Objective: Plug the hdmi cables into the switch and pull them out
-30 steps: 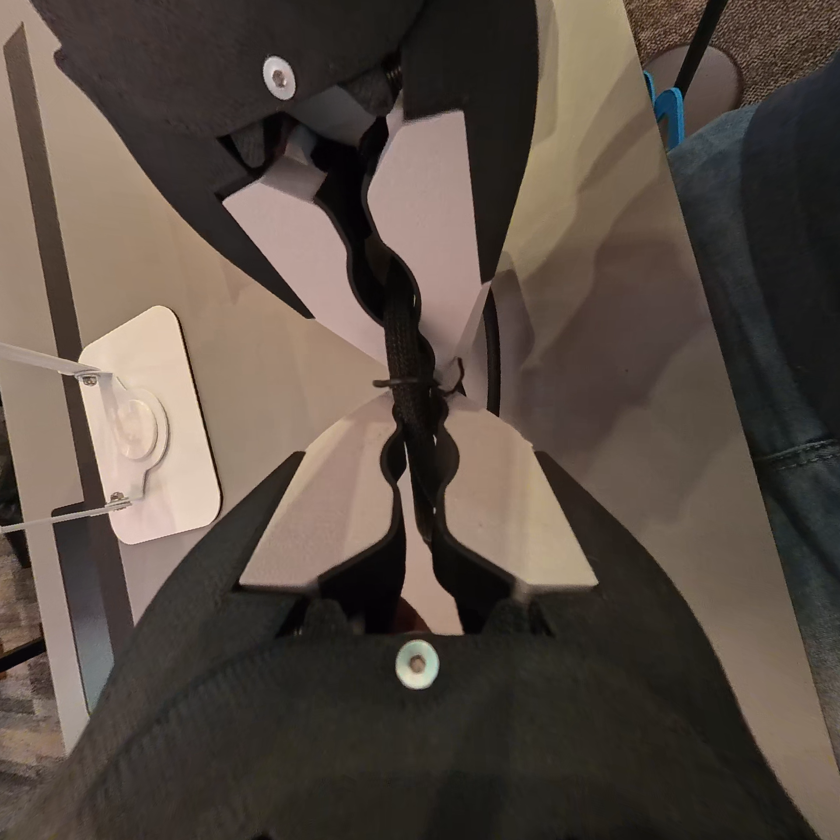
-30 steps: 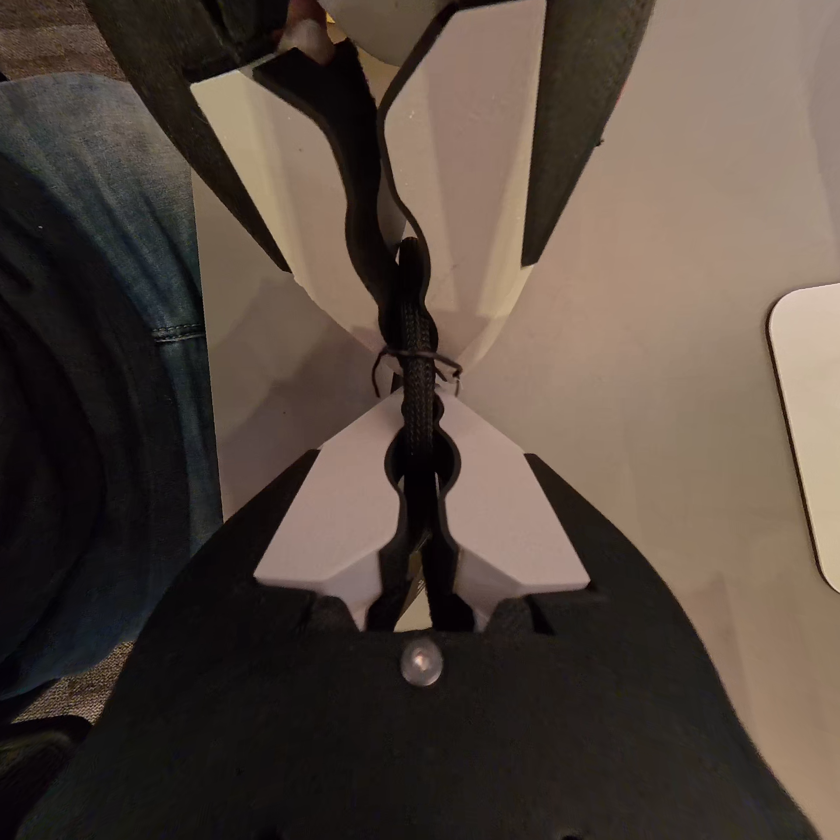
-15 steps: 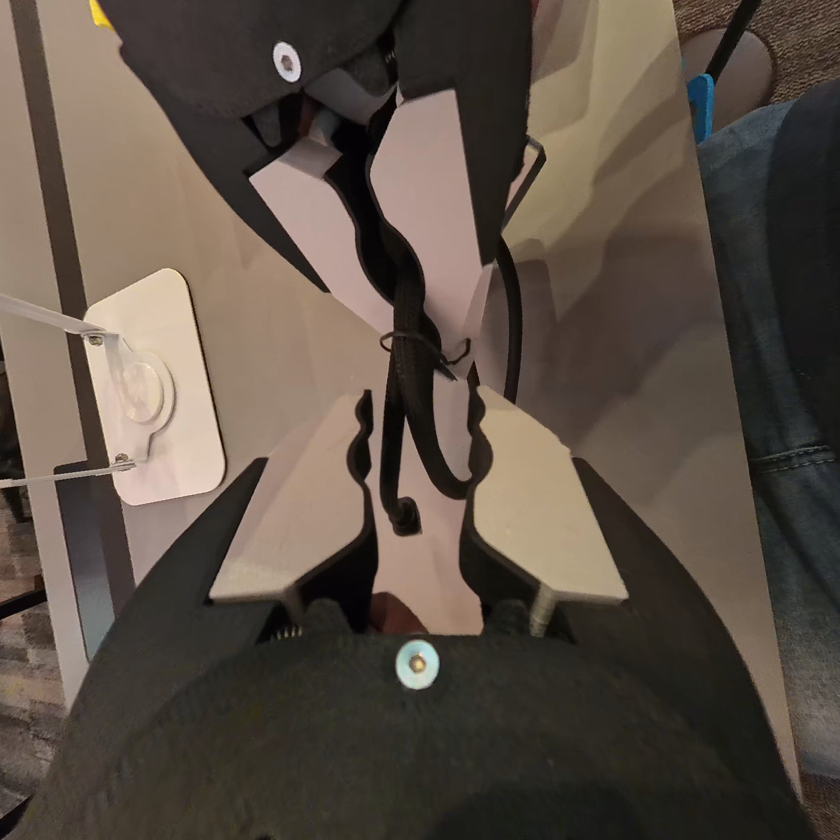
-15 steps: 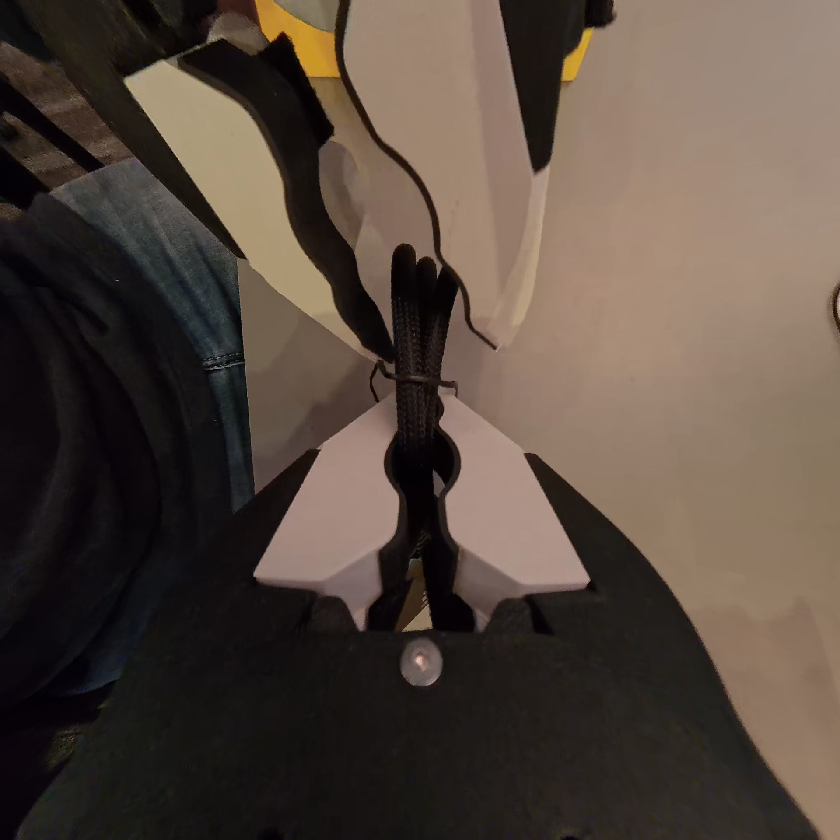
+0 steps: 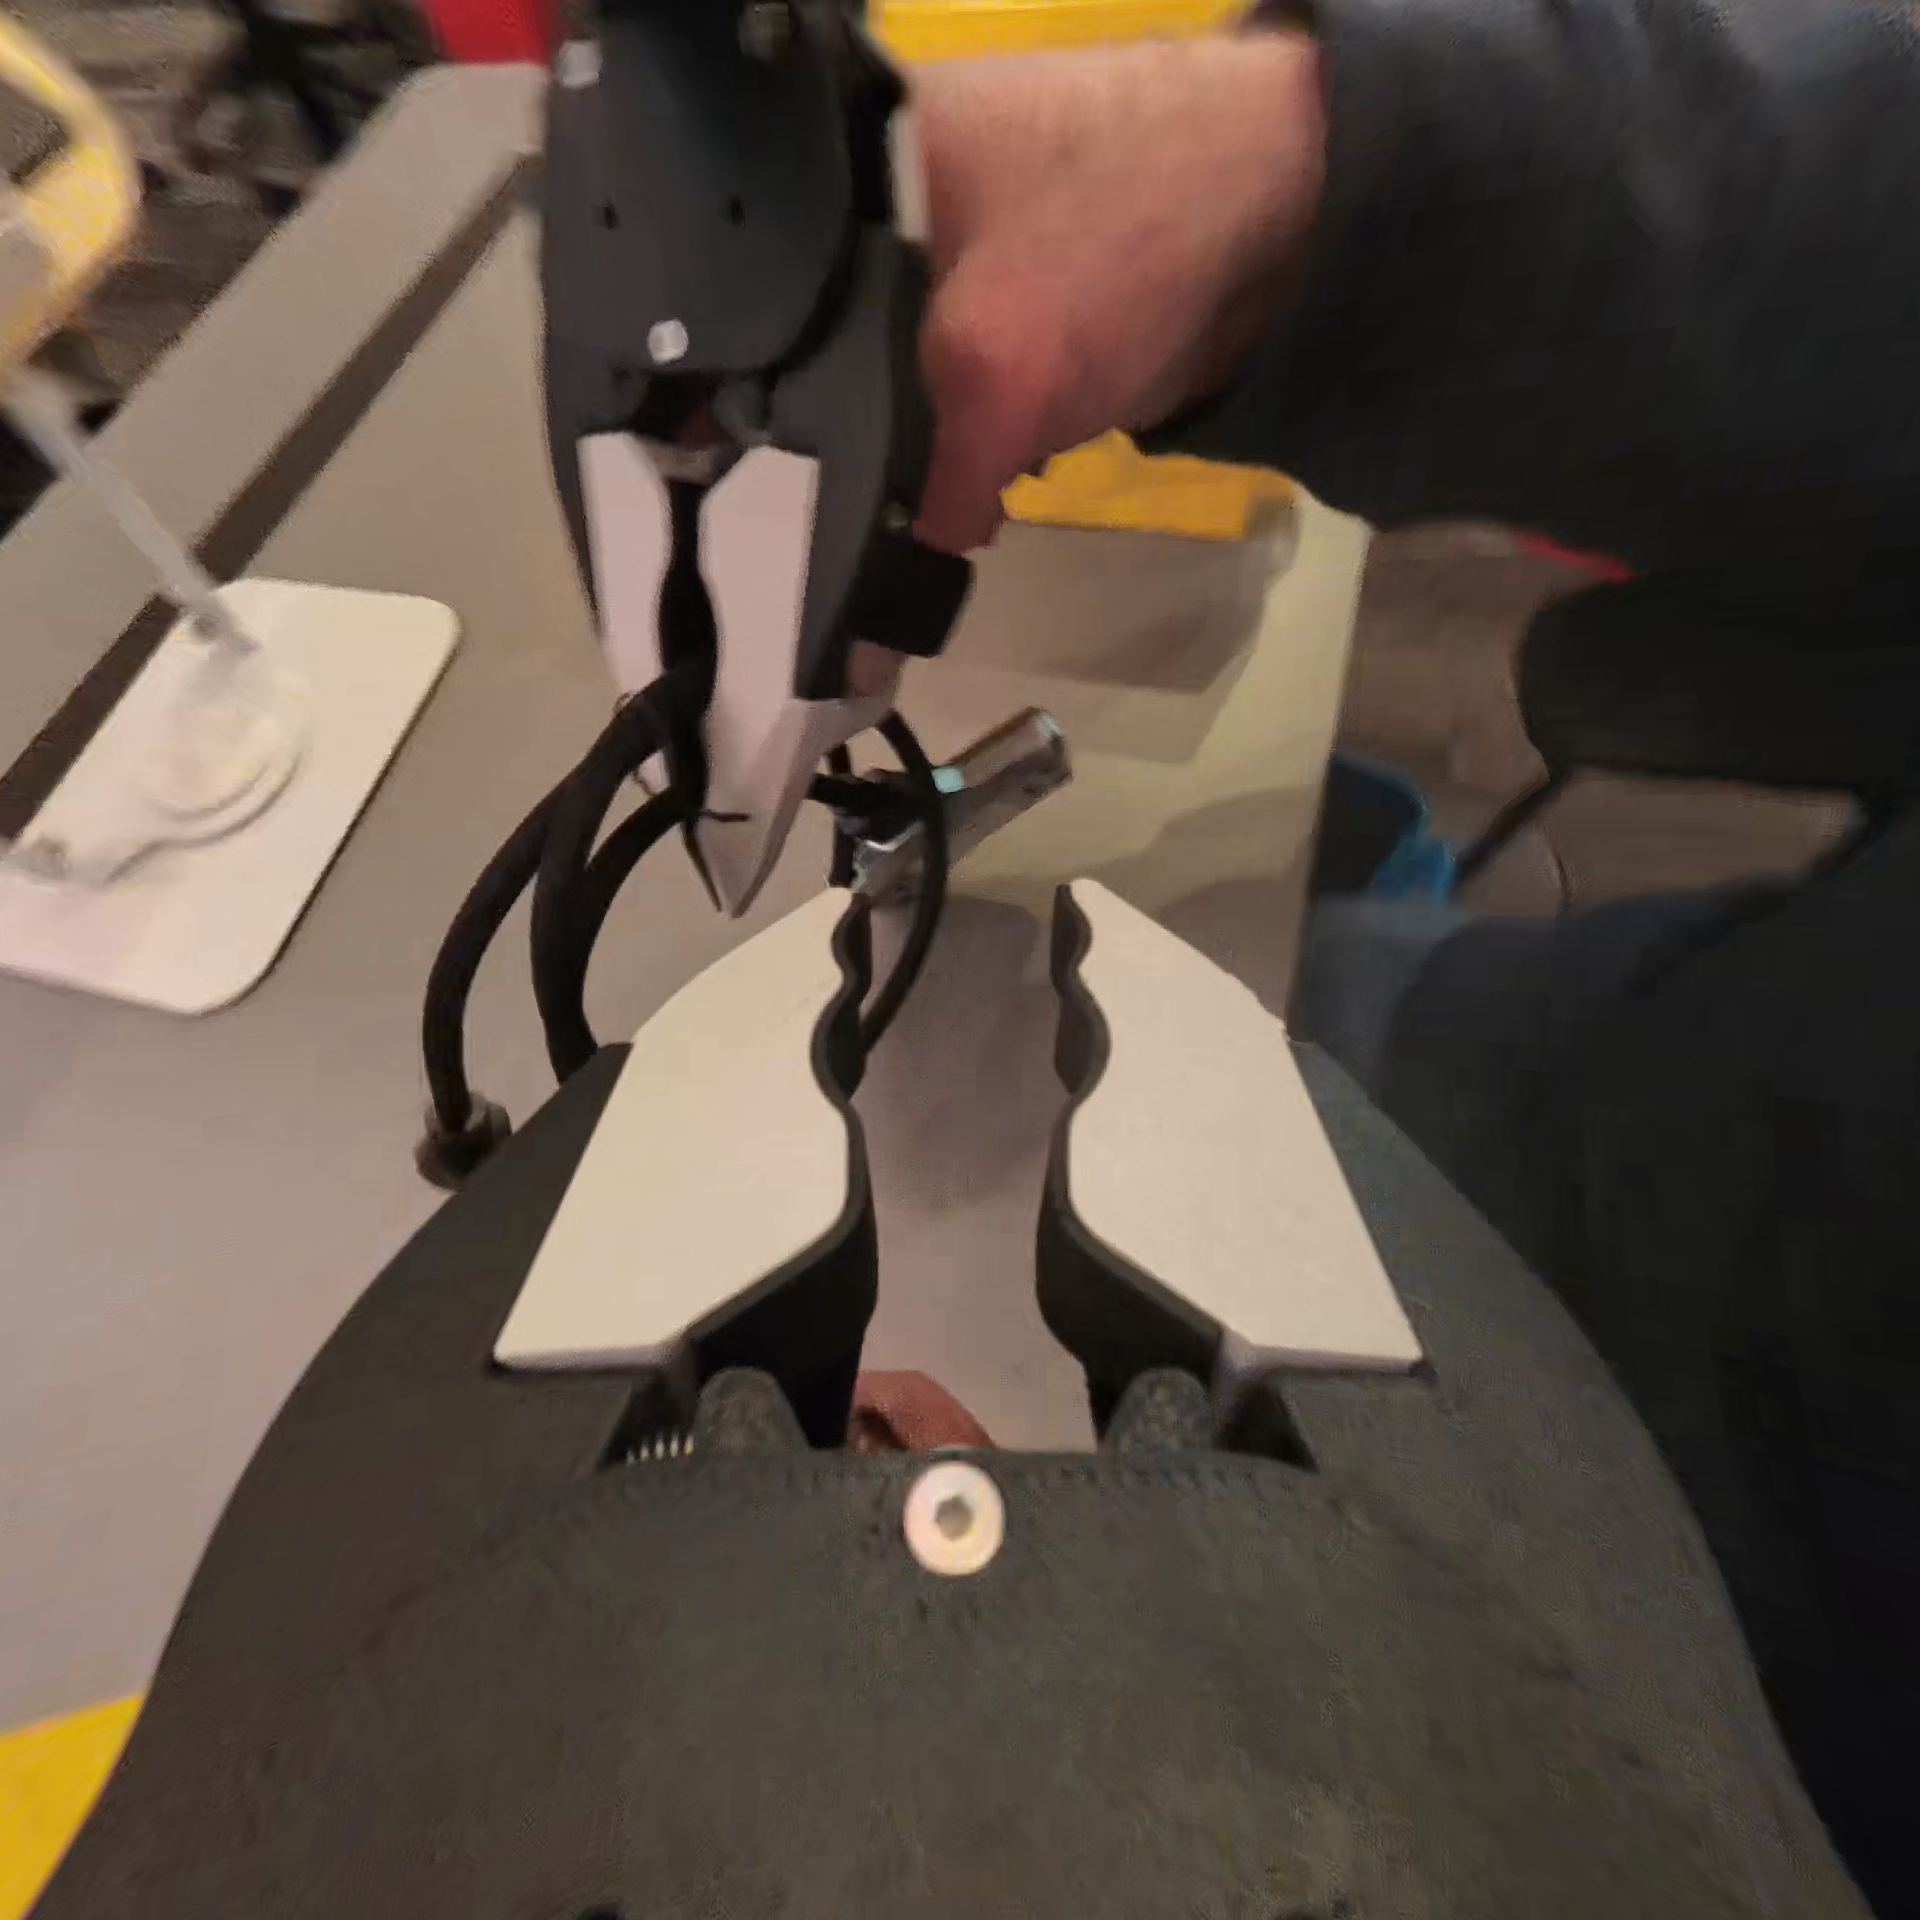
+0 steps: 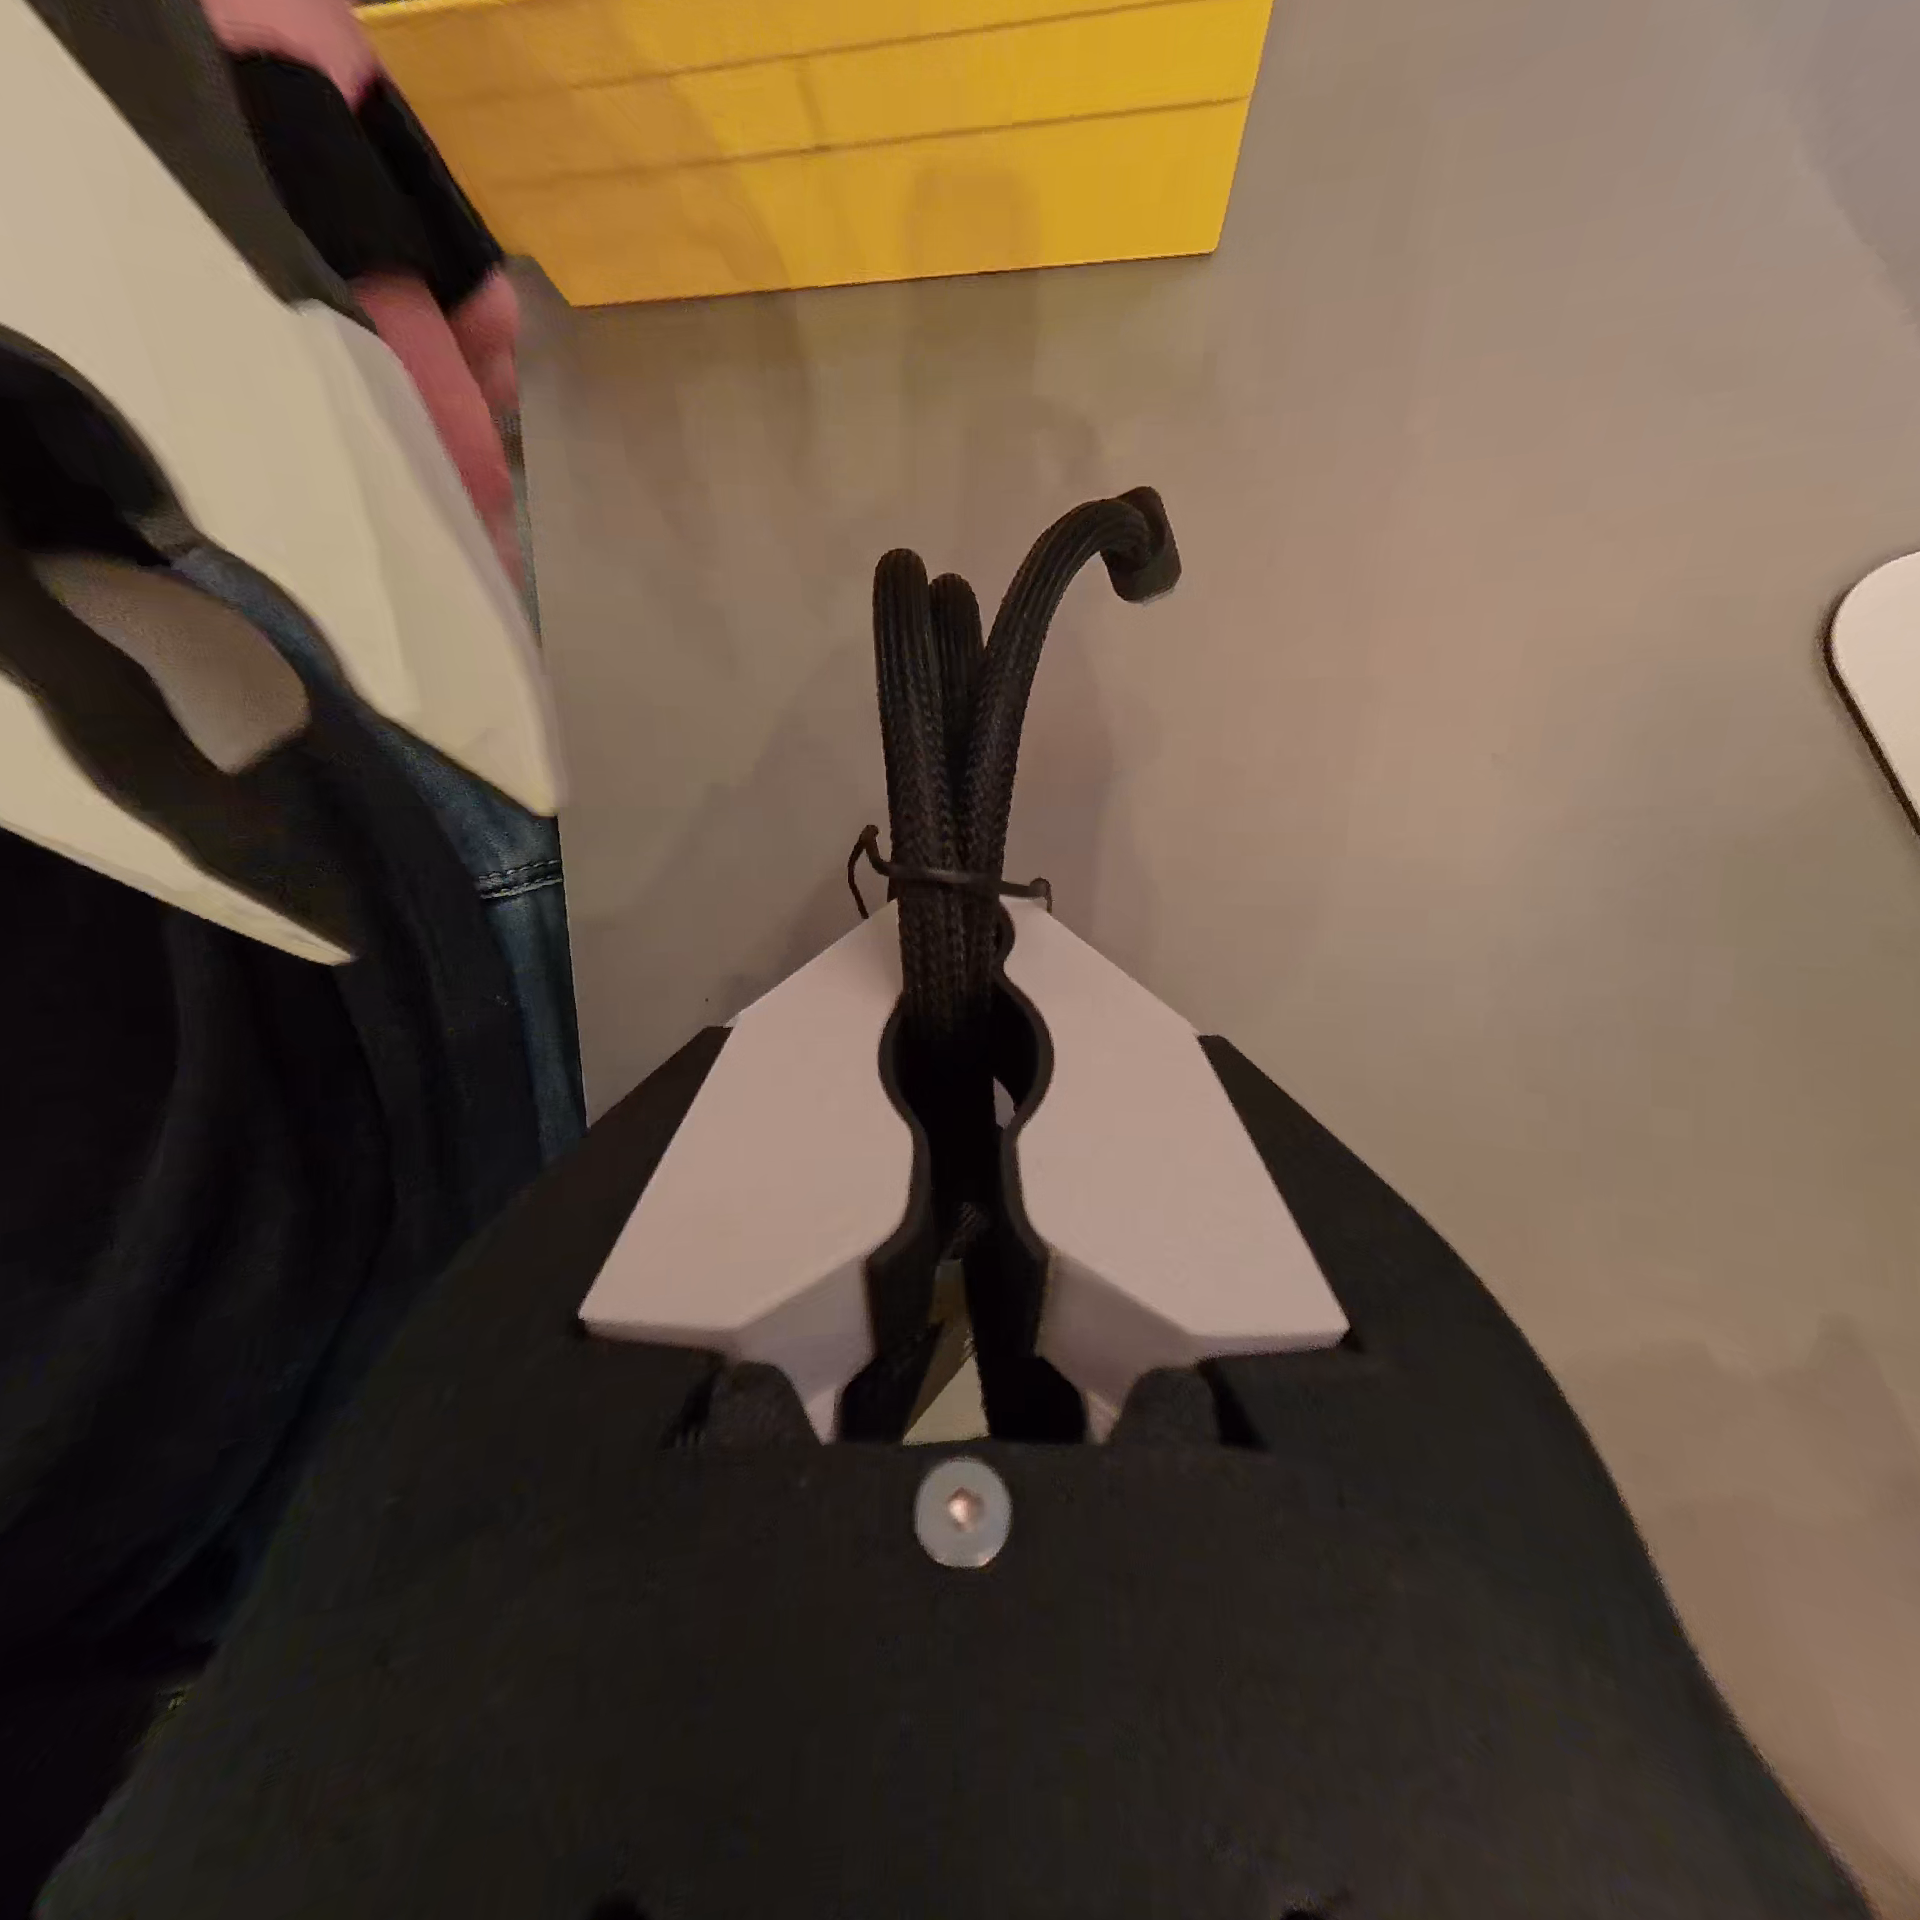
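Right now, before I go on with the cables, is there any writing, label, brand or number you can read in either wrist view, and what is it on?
None: no writing shows in either view.
The bundled black cable in the right hand-held gripper bears only a plain tie.
The metal plug is too blurred to show any marking.
The yellow box, white base plate and left hand-held gripper are blank.

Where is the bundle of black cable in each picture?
Left wrist view: the black cable bundle hangs left of centre from the right gripper, above the open left gripper.
Right wrist view: the bundle stands at centre, clamped in the right gripper.
Shared landmark: the thin black tie around the bundle.
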A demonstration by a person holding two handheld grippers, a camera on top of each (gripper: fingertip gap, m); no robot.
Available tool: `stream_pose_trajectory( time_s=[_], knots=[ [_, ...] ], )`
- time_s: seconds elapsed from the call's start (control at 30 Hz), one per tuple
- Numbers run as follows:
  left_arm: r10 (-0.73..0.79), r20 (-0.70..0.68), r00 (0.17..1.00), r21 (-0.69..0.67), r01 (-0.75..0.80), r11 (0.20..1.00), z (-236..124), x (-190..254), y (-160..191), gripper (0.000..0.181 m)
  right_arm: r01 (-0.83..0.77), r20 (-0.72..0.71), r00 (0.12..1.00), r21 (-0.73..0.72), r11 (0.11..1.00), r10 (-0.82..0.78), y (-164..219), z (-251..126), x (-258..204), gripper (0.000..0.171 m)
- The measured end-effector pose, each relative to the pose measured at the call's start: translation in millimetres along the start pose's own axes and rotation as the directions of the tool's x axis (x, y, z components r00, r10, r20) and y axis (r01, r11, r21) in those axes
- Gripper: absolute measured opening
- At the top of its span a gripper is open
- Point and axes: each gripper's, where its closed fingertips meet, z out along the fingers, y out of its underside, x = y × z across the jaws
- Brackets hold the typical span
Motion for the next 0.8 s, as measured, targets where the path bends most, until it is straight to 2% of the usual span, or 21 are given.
stream_pose_trajectory(
  time_s=[0.07, 0.13, 0.17, 0.23, 0.33, 0.57, 0.8],
  knots=[
    [-0.166, 0.063, 0.984, 0.106, 0.159, 0.982, 10, -9, 2, 0.039, 0.001, -0.001, 1.0, 0.001, 1.0, -0.001, -1, 0, -1, 0.0],
    [-0.357, 0.055, 0.933, 0.258, 0.332, 0.907, 14, -22, -1, 0.04, 0.005, -0.004, 1.0, -0.002, 1.0, -0.005, -2, 0, -2, 0.0],
    [-0.405, -0.039, 0.914, 0.285, 0.398, 0.872, 19, -14, -3, 0.045, 0.007, -0.008, 1.0, -0.003, 1.0, -0.007, -2, 0, -3, 0.0],
    [-0.474, -0.018, 0.88, 0.307, 0.456, 0.835, 30, -19, 4, 0.063, 0.007, -0.014, 1.0, -0.003, 1.0, -0.007, -3, -1, -4, 0.0],
    [-0.57, -0.115, 0.813, 0.445, 0.556, 0.702, 30, -27, -6, 0.068, 0.01, -0.016, 1.0, 0.0, 1.0, -0.01, -5, -3, -5, 0.0],
    [-0.63, -0.194, 0.752, 0.633, 0.587, 0.506, 20, -48, -24, 0.071, 0.018, -0.046, 0.999, -0.023, 1.0, -0.02, -6, 0, -4, 0.0],
    [-0.739, -0.196, 0.644, 0.687, 0.628, 0.365, 14, -72, -19, 0.048, 0.034, -0.128, 0.991, -0.038, 0.999, -0.039, -10, 4, -1, 0.0]
  ],
)
